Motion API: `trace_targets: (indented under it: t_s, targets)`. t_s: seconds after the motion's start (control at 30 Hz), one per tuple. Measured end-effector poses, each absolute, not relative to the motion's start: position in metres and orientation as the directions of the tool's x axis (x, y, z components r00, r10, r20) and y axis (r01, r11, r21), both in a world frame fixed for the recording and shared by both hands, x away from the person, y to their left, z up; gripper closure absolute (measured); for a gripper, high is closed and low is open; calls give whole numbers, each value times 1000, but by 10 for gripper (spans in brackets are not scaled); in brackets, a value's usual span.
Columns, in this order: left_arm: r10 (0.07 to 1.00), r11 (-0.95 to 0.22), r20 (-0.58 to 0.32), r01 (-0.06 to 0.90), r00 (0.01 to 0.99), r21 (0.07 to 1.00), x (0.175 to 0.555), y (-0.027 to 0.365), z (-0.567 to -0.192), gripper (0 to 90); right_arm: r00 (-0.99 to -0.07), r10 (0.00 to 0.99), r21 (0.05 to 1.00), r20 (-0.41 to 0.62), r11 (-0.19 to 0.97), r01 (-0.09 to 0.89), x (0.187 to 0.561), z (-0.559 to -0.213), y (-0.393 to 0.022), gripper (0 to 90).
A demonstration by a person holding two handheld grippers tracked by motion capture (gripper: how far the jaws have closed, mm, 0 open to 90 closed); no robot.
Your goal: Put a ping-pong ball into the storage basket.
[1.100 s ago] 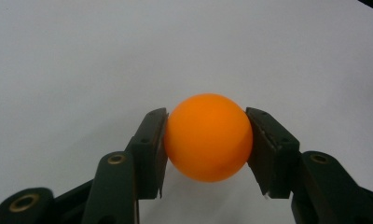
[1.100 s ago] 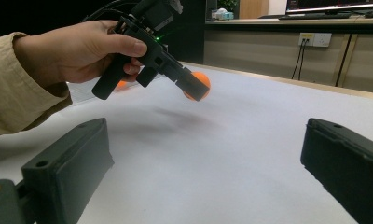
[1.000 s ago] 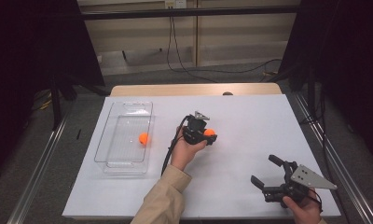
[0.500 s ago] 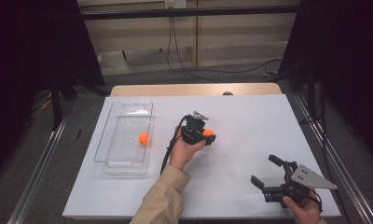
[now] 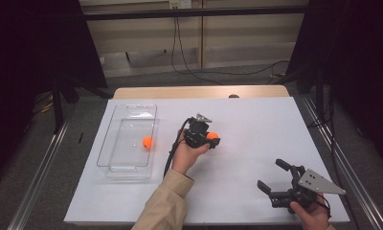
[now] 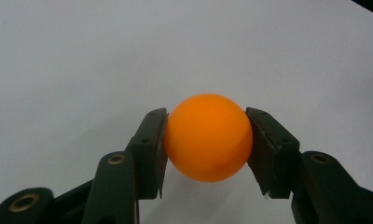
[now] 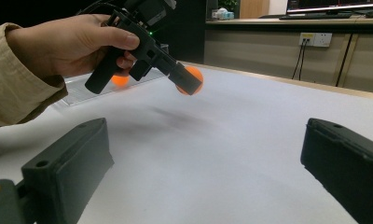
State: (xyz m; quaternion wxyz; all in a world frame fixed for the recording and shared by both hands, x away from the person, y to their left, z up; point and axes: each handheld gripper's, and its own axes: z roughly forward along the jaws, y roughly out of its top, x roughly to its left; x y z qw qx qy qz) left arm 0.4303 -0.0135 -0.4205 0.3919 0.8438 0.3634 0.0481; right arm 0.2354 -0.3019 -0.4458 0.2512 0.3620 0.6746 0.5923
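My left gripper [image 5: 211, 139] is shut on an orange ball [image 6: 208, 137], its two black pads pressing the ball's sides just above the white table. In the right gripper view that ball [image 7: 191, 78] hangs clear of the surface in the left gripper [image 7: 187, 84], held by a hand in a beige sleeve. A second orange ball [image 5: 147, 142] lies inside a clear plastic tray [image 5: 118, 163] at the left. My right gripper [image 5: 272, 177] stands open near the table's front right corner, nothing between its jaws.
The white table [image 5: 256, 120] stretches between the two grippers. Its wooden far edge [image 5: 199, 91] lies beyond the tray. Metal rails [image 5: 36, 187] run along both sides, and cables [image 5: 189, 57] trail on the floor behind.
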Motion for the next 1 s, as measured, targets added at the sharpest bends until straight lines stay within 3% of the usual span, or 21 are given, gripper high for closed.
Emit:
trace_targets:
  t_s: [1.0]
  targets:
    - [666,-420,-199,582,719,697,426,9,-411,510,-611,787,981,88,39,192,236,-446,-301,12]
